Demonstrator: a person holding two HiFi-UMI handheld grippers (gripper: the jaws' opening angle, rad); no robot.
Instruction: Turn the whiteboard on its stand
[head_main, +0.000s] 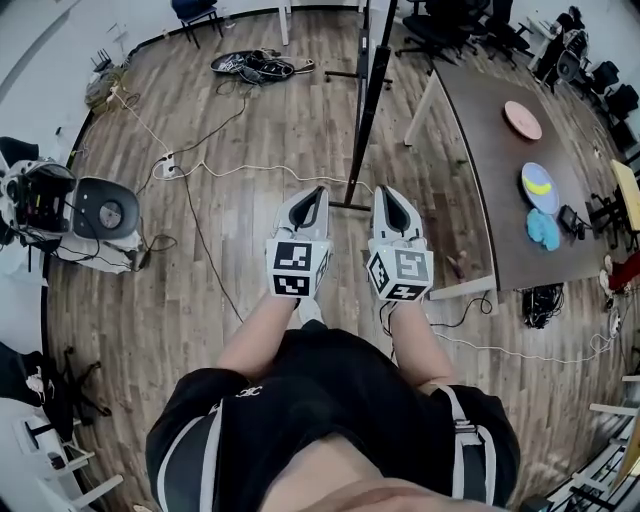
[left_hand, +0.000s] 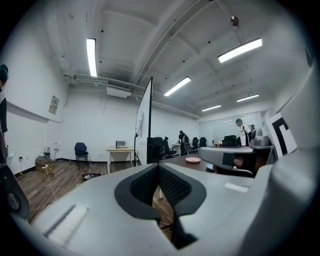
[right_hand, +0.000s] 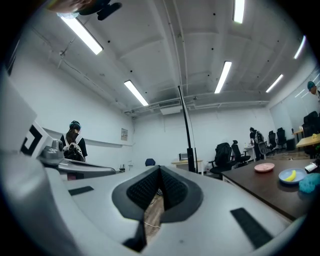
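Observation:
The whiteboard (head_main: 372, 90) stands edge-on ahead of me on its dark stand, whose foot (head_main: 350, 206) rests on the wood floor. My left gripper (head_main: 318, 192) and right gripper (head_main: 383, 192) are held side by side just short of that foot, touching nothing. Both are shut with nothing between their jaws. In the left gripper view the whiteboard (left_hand: 144, 125) rises as a thin panel beyond the closed tips (left_hand: 158, 167). From the right gripper view I see its post (right_hand: 186, 130) above the closed tips (right_hand: 159, 170).
A brown table (head_main: 500, 200) stands right of the whiteboard with a pink plate (head_main: 522, 120) and a teal cloth (head_main: 544, 230). Cables (head_main: 200, 170) trail over the floor at left, near a white machine (head_main: 70, 215). Office chairs and people are farther back.

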